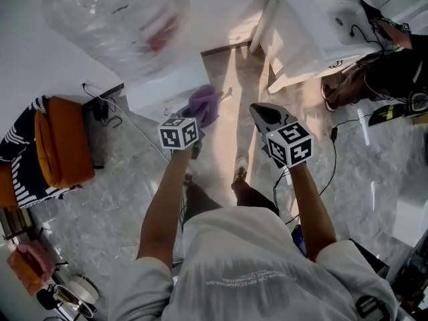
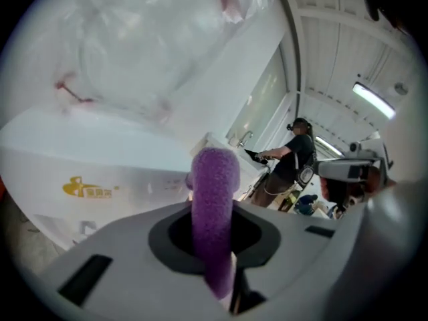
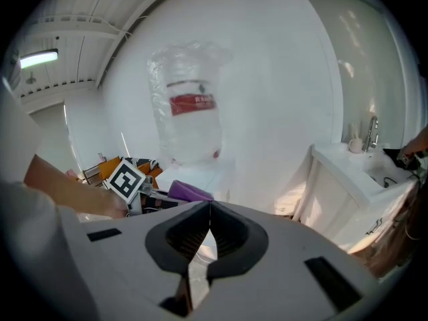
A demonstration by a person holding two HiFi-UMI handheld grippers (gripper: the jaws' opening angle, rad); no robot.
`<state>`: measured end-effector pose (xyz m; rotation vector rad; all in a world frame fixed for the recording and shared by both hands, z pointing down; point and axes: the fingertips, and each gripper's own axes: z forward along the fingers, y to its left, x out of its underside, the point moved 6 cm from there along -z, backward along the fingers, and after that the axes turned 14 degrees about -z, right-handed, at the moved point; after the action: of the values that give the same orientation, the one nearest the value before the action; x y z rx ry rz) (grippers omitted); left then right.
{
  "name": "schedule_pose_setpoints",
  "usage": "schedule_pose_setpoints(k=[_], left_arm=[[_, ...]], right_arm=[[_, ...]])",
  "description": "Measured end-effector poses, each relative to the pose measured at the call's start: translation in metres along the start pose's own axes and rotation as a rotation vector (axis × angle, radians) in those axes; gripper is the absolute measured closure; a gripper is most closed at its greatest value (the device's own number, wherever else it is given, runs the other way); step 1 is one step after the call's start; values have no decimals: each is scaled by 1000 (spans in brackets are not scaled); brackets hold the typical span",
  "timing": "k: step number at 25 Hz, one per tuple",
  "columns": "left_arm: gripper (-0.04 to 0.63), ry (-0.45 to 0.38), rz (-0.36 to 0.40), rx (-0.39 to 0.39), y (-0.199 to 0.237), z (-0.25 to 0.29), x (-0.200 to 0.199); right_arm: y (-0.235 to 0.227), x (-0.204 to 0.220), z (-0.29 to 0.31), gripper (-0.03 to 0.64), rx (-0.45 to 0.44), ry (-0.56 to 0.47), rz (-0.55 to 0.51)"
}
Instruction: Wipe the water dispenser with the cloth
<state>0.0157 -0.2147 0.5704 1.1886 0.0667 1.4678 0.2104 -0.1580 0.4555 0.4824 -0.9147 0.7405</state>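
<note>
A white water dispenser [image 1: 160, 89] stands ahead of me with a clear plastic bottle [image 1: 117, 19] on top; its white front [image 2: 100, 172] fills the left gripper view, and the bottle [image 3: 187, 116] shows with a red label in the right gripper view. My left gripper [image 1: 194, 122] is shut on a purple cloth [image 1: 204, 104], which sticks up between the jaws [image 2: 214, 212] close to the dispenser's front. To its right, away from the dispenser, my right gripper [image 1: 264, 116] is shut with nothing in it [image 3: 208, 209]. The purple cloth [image 3: 190, 191] also shows there.
An orange cushion [image 1: 63, 146] on a striped seat lies to the left. A white sink cabinet [image 1: 314, 32] stands at the right, with another person [image 1: 381, 72] beside it. Cables run over the marble floor [image 1: 134, 179].
</note>
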Motion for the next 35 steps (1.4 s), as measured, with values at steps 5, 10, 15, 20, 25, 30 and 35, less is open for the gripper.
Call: schedule_pose_setpoints(k=[5, 10, 15, 20, 25, 30, 35], left_arm=[[540, -44, -113, -131, 15, 34, -7], [540, -140, -264, -159, 29, 60, 7], [540, -142, -338, -226, 44, 88, 32], [540, -118, -395, -319, 68, 114, 55], [540, -107, -458, -380, 91, 134, 83], [540, -59, -448, -436, 115, 151, 102], [540, -10, -357, -431, 106, 157, 115]], right_arm=[[-25, 16, -5, 601, -6, 7, 27], [-44, 38, -5, 601, -44, 4, 69], [-64, 61, -6, 601, -93, 1, 89], [-78, 87, 4, 601, -175, 55, 70], [-89, 111, 3, 601, -198, 87, 64], [-95, 140, 6, 601, -181, 122, 133], [-103, 168, -6, 601, -138, 165, 211]])
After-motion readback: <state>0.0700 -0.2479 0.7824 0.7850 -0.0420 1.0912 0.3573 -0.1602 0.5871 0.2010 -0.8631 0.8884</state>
